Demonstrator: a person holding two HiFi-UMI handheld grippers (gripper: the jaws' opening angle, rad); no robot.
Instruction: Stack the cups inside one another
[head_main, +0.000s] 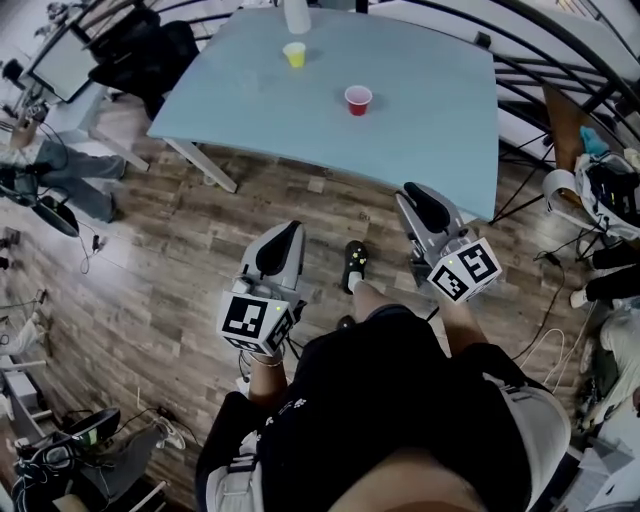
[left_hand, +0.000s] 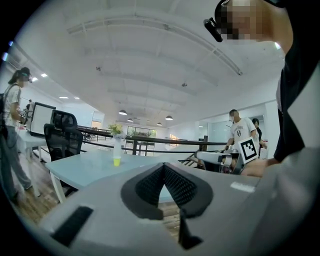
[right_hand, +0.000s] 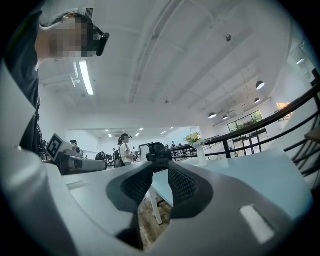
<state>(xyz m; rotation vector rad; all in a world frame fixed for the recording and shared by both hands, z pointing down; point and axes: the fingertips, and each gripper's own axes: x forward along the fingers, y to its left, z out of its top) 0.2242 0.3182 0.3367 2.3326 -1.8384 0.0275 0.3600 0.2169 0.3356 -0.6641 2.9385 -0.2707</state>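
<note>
A yellow cup (head_main: 294, 54) stands near the far edge of the light-blue table (head_main: 420, 130), and a red cup (head_main: 358, 99) stands upright nearer the middle. Both grippers hang over the wooden floor, short of the table's near edge. My left gripper (head_main: 288, 232) has its pads touching at the tips with nothing between them. My right gripper (head_main: 412, 192) is open by a narrow gap and holds nothing. In the left gripper view the yellow cup (left_hand: 116, 161) stands far ahead on the table beyond the shut gripper (left_hand: 163, 166). The right gripper view shows the gripper (right_hand: 160, 166) and table (right_hand: 250, 170) but no cup.
A white vase with flowers (head_main: 297, 15) stands behind the yellow cup. A black office chair (head_main: 140, 50) sits at the table's far left corner. Black railings (head_main: 560, 60) run along the right. People stand in the background (left_hand: 240, 132). Cables and bags lie on the floor (head_main: 600, 200).
</note>
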